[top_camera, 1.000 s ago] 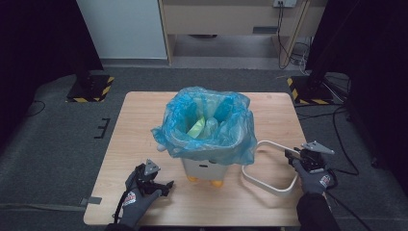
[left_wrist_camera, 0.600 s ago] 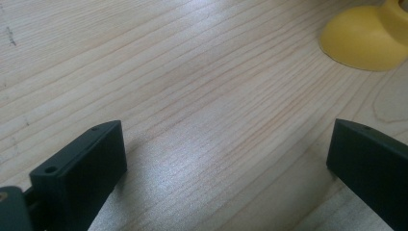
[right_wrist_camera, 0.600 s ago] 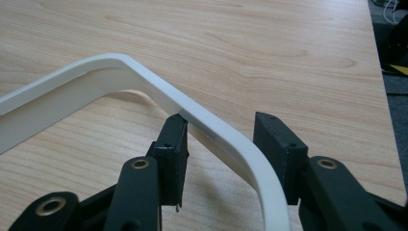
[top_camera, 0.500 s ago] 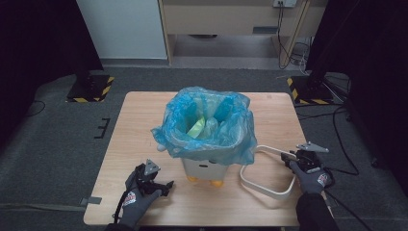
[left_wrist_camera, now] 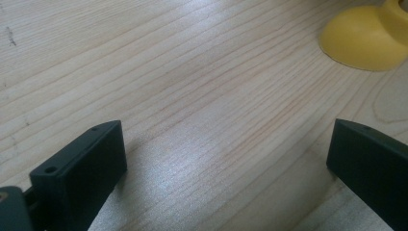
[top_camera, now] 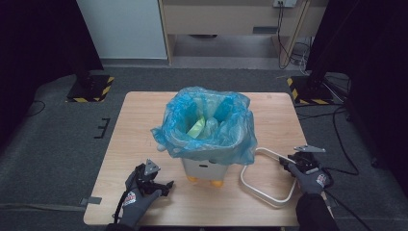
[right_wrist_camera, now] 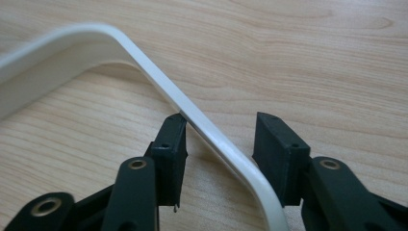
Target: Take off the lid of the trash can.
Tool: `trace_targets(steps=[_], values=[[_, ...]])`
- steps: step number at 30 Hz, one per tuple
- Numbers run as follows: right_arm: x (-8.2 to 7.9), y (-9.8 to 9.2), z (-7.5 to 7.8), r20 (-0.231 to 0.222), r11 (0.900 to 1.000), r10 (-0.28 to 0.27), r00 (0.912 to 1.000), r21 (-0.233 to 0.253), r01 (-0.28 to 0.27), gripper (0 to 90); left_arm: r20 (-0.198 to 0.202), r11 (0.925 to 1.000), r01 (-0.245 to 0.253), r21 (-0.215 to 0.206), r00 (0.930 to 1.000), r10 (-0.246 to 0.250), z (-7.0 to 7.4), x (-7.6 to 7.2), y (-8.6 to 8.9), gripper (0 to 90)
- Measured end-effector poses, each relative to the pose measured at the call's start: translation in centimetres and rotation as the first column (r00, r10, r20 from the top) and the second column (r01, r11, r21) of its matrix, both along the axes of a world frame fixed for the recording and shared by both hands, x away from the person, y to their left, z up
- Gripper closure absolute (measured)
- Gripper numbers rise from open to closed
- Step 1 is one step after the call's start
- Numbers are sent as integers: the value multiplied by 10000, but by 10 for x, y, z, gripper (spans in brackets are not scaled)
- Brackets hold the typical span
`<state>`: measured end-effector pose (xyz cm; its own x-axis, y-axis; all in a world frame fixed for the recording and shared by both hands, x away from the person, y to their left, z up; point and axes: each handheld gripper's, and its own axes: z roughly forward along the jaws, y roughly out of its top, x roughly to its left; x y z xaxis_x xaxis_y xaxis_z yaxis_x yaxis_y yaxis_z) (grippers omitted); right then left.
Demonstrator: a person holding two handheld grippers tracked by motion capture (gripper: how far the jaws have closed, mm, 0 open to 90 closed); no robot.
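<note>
A small white bin (top_camera: 204, 166) on yellow feet (top_camera: 192, 179) stands mid-table, lined with a blue plastic bag (top_camera: 207, 125) that holds green items. To its right a white ring frame (top_camera: 267, 150) lies flat. My right gripper (top_camera: 286, 161) is at the frame's right side. In the right gripper view its jaws (right_wrist_camera: 221, 122) are open and straddle the frame's rim (right_wrist_camera: 96, 31), with a gap at the right jaw. My left gripper (top_camera: 166, 184) rests low at the front left, open wide (left_wrist_camera: 223, 130) over bare wood, near a yellow foot (left_wrist_camera: 365, 41).
The wooden table (top_camera: 139, 125) has bare room to the left of and behind the bin. Around it the floor is dark carpet, with black stands and cables (top_camera: 337, 144) at the right. A pale cabinet (top_camera: 231, 19) stands beyond the far edge.
My right gripper has shifted slightly down and left onto the ring frame's rim. The left gripper has barely moved.
</note>
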<state>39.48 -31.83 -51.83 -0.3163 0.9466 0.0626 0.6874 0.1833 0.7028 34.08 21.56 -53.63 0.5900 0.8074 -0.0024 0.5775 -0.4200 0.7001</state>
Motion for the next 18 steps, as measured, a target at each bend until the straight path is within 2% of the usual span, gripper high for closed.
trace_targets(steps=[3,8,10,15,18], values=[[0,0,-1,-175,10000,54,9998,-61,-55,547,-2,10000,2,1,10000,-2,0,0,0,0],[-1,-1,-2,-214,9999,164,9996,51,-163,508,-1,10000,3,0,10000,-3,0,0,0,0],[-2,-1,1,-101,9998,171,9998,137,-170,497,-2,10000,4,1,10000,-4,0,0,0,0],[-5,4,14,570,9990,150,9983,412,-174,456,15,10000,7,-72,10000,-7,0,0,1,0],[-7,8,22,992,9976,176,9949,647,-241,444,53,10000,10,-81,10000,-10,2,0,6,52]])
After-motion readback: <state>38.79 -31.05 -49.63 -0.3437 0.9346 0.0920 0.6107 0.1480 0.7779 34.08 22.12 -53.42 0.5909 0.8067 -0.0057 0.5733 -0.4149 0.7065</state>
